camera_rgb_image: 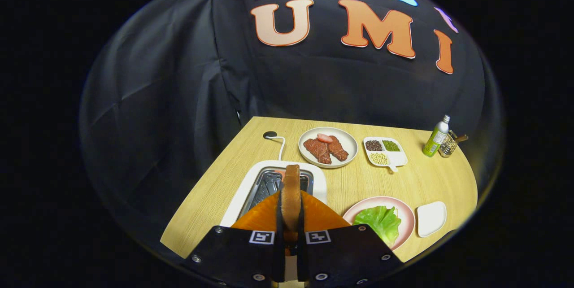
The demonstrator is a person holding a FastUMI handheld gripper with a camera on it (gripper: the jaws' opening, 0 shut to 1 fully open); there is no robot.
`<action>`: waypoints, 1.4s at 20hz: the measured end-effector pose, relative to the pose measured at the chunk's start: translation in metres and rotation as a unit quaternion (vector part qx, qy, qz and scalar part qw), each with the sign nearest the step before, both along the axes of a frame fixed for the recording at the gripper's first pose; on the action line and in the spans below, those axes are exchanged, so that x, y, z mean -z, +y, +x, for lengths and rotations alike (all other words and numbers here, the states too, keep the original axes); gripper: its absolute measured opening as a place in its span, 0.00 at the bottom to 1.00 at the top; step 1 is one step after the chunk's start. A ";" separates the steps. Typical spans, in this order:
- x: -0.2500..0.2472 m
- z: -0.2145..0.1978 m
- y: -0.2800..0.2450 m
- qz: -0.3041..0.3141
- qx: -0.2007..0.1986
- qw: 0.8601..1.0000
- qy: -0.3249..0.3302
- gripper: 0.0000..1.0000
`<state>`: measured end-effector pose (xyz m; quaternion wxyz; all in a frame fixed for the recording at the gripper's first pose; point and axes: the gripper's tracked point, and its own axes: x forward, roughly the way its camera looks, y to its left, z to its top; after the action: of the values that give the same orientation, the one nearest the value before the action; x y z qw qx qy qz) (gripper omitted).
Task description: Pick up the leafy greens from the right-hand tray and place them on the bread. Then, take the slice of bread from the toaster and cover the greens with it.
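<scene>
The claw is clenched on the bread slice, held upright over the toaster. At two o'clock, the greens already lie on the pink plate. Covering step: next, swing right and lay the slice flat over them.

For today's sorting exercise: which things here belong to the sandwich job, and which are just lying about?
Job: gripper shut on bread slice; toaster; greens on pink plate.

Lying about: meat plate; bean dish; bottle; small white tray.
</scene>
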<state>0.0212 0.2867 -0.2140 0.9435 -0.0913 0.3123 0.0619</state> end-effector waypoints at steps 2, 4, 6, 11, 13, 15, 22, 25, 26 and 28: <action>-0.008 0.001 0.001 0.002 -0.003 1.000 -0.008 0.11; -0.018 0.003 -0.001 0.006 -0.004 1.000 -0.018 0.11; -0.026 0.004 -0.003 0.012 -0.004 1.000 -0.025 0.11; -0.046 0.005 -0.009 0.036 0.000 0.999 -0.035 0.11; -0.056 0.006 -0.014 0.038 0.001 0.998 -0.042 0.11; -0.063 0.006 -0.021 0.040 0.004 0.998 -0.051 0.11; -0.064 0.003 -0.062 0.032 0.028 0.998 -0.052 0.11; -0.054 0.001 -0.081 0.025 0.036 0.998 -0.046 0.11; -0.050 0.000 -0.087 0.019 0.038 0.998 -0.043 0.11; -0.037 -0.002 -0.100 0.015 0.042 0.998 -0.032 0.11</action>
<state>0.0192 0.1871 -0.1768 0.9562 -0.0661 0.2842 0.0234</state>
